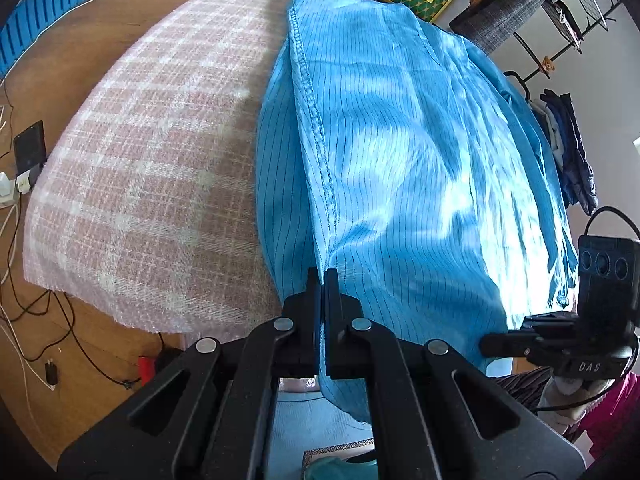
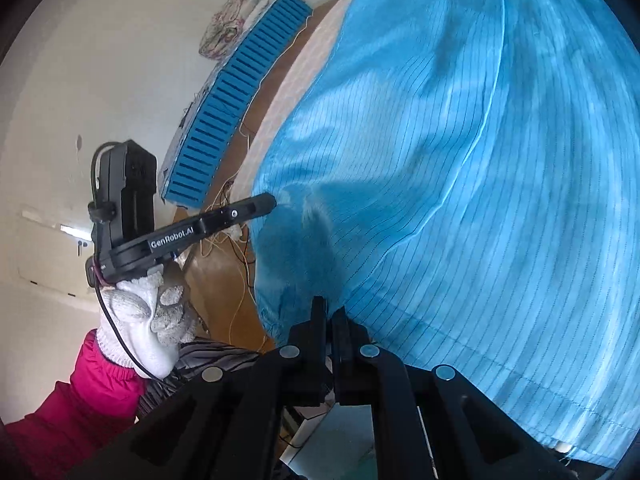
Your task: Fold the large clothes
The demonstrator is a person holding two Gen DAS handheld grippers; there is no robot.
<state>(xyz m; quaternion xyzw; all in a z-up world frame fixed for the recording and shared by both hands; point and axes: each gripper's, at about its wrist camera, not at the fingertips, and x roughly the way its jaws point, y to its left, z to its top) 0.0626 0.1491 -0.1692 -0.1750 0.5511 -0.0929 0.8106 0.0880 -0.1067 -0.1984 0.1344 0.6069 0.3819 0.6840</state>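
Two grippers, both clamped on one blue garment (image 1: 400, 160), at the near edge of the table (image 1: 72, 64).

Left: the pink checked cover (image 1: 140, 160) lies bare over the left half of the table, its near left corner overhanging the wooden top. My left gripper (image 1: 322, 280) has its jaws closed on the garment's near edge, just beside the stitched seam (image 1: 316, 128) that runs away toward the far edge. In the right wrist view the same gripper (image 2: 268, 202) reaches in level, carried by my gloved left hand (image 2: 148, 320) below a pink sleeve (image 2: 80, 400).

Centre: the garment, thin and pinstriped, covers the right half of the cover and hangs off the near edge between the two grips. It is creased, and a second layer shows beneath along the seam.

Right: my right gripper (image 2: 328, 312) is shut on a bunched fold of the same near edge; from the left wrist view it (image 1: 504, 342) meets the cloth at the near right corner.

Risks, as I judge them: the fabric looks slippery, so a thin pinch could slide out under tension. Uneven travel of my two hands would skew the fold line. Dragging the cloth could pull the loose cover with it. The lower layer may be caught in only one grip, leaving the fold lopsided.
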